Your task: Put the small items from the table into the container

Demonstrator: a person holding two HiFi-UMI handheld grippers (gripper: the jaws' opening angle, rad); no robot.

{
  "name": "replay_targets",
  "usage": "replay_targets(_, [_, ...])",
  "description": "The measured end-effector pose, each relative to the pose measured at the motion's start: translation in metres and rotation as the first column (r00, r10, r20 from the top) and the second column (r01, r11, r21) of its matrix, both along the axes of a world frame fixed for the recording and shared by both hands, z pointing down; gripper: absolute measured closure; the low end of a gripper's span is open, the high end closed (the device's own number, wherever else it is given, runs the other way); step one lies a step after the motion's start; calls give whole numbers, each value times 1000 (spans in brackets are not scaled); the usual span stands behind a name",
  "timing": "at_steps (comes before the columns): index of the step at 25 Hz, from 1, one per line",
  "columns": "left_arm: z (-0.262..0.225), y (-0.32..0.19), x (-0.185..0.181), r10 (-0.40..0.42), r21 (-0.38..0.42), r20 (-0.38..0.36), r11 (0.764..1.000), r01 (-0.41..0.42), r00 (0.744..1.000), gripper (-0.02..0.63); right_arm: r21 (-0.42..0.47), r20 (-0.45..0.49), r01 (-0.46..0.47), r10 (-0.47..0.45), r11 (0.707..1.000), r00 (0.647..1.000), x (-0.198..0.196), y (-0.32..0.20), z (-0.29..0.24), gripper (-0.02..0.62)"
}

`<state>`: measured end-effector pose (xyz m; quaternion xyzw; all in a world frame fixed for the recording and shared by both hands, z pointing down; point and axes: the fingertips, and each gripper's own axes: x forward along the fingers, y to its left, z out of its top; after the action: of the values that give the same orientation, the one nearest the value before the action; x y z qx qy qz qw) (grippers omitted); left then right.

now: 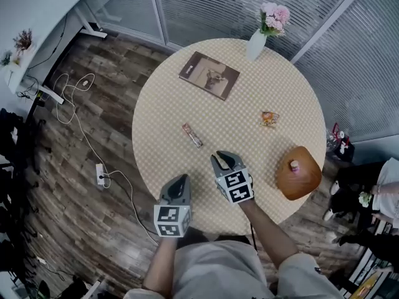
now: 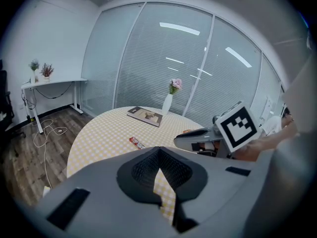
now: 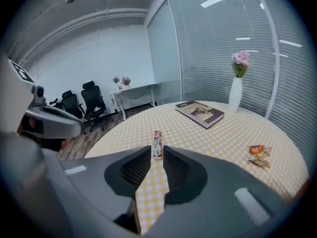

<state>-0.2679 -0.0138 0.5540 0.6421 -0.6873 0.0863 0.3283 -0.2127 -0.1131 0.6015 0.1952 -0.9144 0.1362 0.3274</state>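
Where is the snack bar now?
In the head view the snack bar lies on the table left of centre, between book and right gripper.

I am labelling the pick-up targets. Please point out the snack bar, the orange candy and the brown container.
snack bar (image 1: 192, 136), head view, wrapper's middle
orange candy (image 1: 269, 118), head view, wrapper's middle
brown container (image 1: 306, 180), head view, bare brown surface
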Motion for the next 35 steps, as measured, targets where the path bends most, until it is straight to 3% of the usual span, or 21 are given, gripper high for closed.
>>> replay_targets(2, [3,5,-17,-13,-10,-2,1000,13,1000,601,-19,-31,36,-36,999,999,-24,-3,16,519])
replay_targets(6, [7,12,-44,-34,-22,-3,999,34,999,601,-32,-93,80,-83,996,992,-62,-12,47,510])
replay_targets(10, [12,18,-64,-52,-35,-3,998,52,999,600,-61,-143,92,-100,994,985,-90,-22,72,466])
replay_targets(14, [18,21,-81,-67,-48,-8,997,67,998,601,-68,-174,77,-88,995,981,-106,-34,88,466])
replay_targets(23, [24,30,-105,-95,-62,-7,994,95,995,600,-88,-257,59,-80,994,963,-111,-36,116,463])
replay_targets(35, [20,29,-88,-55,-61,9,997,55,998,601,-75,-200,4,-19,997,980,-89,-33,95,491])
